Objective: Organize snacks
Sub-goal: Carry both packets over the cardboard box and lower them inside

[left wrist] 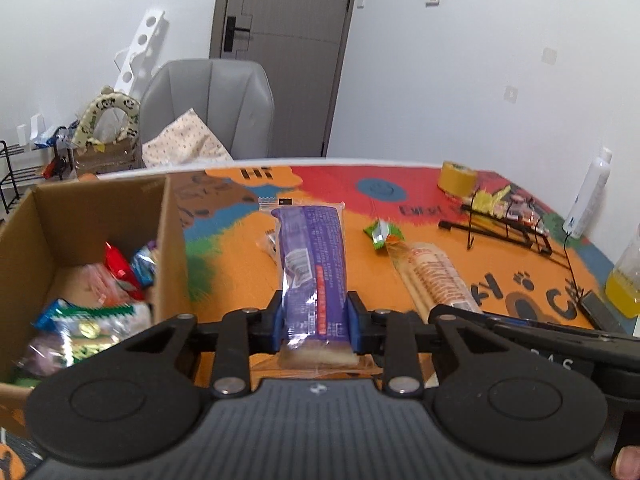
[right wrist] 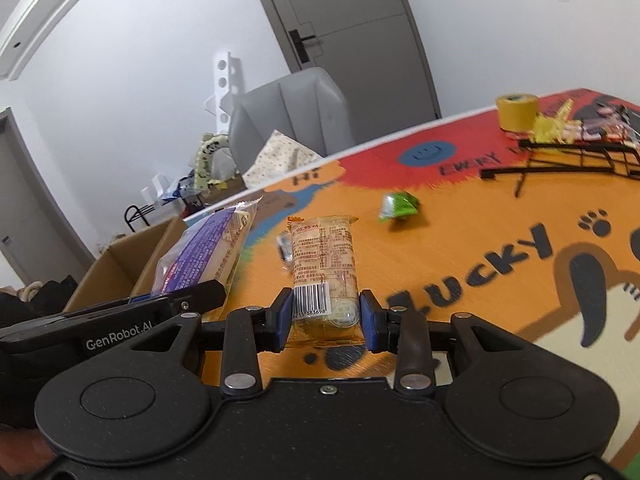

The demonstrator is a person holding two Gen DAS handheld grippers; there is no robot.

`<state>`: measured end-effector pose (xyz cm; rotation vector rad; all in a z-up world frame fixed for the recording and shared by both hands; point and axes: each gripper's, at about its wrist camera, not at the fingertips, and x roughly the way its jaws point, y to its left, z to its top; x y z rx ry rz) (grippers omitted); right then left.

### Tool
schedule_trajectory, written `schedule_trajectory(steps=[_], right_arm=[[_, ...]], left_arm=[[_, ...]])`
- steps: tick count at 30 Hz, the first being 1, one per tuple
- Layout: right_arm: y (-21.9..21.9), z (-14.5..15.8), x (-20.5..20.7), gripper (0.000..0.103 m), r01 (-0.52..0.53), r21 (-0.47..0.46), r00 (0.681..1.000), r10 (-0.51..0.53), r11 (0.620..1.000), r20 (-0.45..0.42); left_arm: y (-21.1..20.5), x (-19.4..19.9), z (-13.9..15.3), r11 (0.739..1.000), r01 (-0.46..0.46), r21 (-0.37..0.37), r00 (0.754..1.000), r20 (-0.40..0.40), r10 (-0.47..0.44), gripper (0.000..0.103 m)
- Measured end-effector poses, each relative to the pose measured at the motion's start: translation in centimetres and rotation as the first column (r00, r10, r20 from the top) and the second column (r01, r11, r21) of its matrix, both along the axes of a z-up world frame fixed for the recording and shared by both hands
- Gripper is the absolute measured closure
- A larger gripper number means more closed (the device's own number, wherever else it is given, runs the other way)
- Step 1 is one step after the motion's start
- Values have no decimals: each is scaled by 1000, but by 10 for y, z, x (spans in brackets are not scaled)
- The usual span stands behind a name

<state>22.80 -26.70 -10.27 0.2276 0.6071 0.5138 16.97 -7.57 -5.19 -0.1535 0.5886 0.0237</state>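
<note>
We see the left gripper [left wrist: 315, 320] clamped on a purple snack pack [left wrist: 312, 264], which stands up between its blue pads [left wrist: 356, 316] above the table [left wrist: 440, 248]. The right gripper [right wrist: 325, 316] is clamped on an orange snack pack [right wrist: 324, 268] with a barcode on its near end. In the right wrist view the purple pack [right wrist: 204, 252] shows on the left, just beside the orange one, and the two grippers are close together.

On the colourful table cover, a small green snack [left wrist: 382, 234] lies a little farther, to the right of the purple pack. A small clear packet [left wrist: 269, 244] lies behind the purple pack, partly hidden by it. At the far right we see a black wire rack [left wrist: 504, 228] lying tilted, with yellow and red packets on it, and a roll of yellow tape [left wrist: 458, 178] behind it. A white bottle [left wrist: 588, 196] and a bottle with yellow liquid [left wrist: 624, 280] stand at the right edge. Nothing lies between the purple pack and the box on the left.

The cardboard box [left wrist: 172, 240] stands open at the left side of the table, just beside the left gripper. Inside it we see several snacks: a red packet [left wrist: 120, 268], a blue one [left wrist: 144, 264], and a green and white pack [left wrist: 96, 324] nearer to us. Behind the table stands a grey chair [left wrist: 212, 104] with a dotted cloth [left wrist: 184, 140] on it.
</note>
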Motion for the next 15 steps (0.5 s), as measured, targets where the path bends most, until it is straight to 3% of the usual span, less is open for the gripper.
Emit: schedule_trajectory(steps=[15], right_arm=[[53,27,-2,70,-100,29,994,99,995,56]], left_arm=[[56,-26,37,994,-104,-22,991,78,105,74]])
